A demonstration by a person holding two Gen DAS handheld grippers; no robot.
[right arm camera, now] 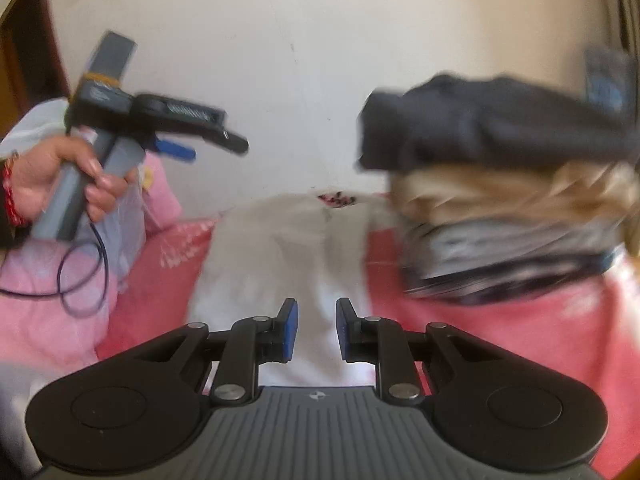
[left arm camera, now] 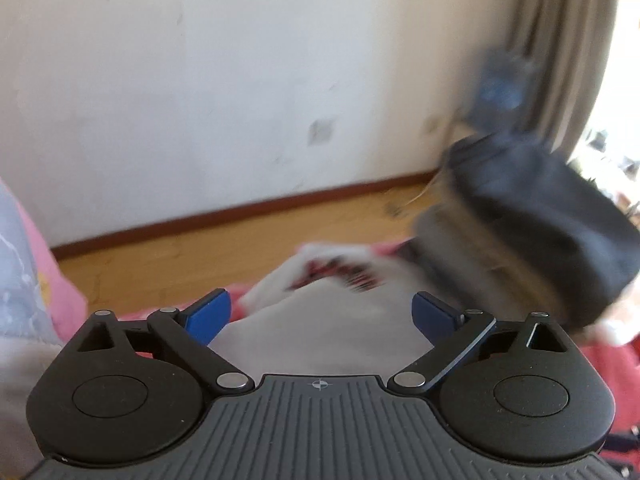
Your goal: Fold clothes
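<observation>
Motion blur smeared much of both views, so the print on the white garment [right arm camera: 280,264] read only as a red-and-black smudge at its far edge. The garment lay flat on a pink bedspread [right arm camera: 500,328], straight ahead at twelve o'clock of both grippers. At two o'clock a stack of folded clothes [right arm camera: 500,184], dark on top, tan and striped grey below, was too blurred to tell piece by piece and was cut off by the frame edge. The left gripper [left arm camera: 320,316] had its fingers released wide, nothing between them. The right gripper [right arm camera: 316,330] held its fingers narrowly apart, empty, above the white cloth. At ten o'clock of the right view a hand [right arm camera: 52,180] gripped the left tool's grey handle, a dark cable looping below. A tan curtain [left arm camera: 560,40] hung behind.
</observation>
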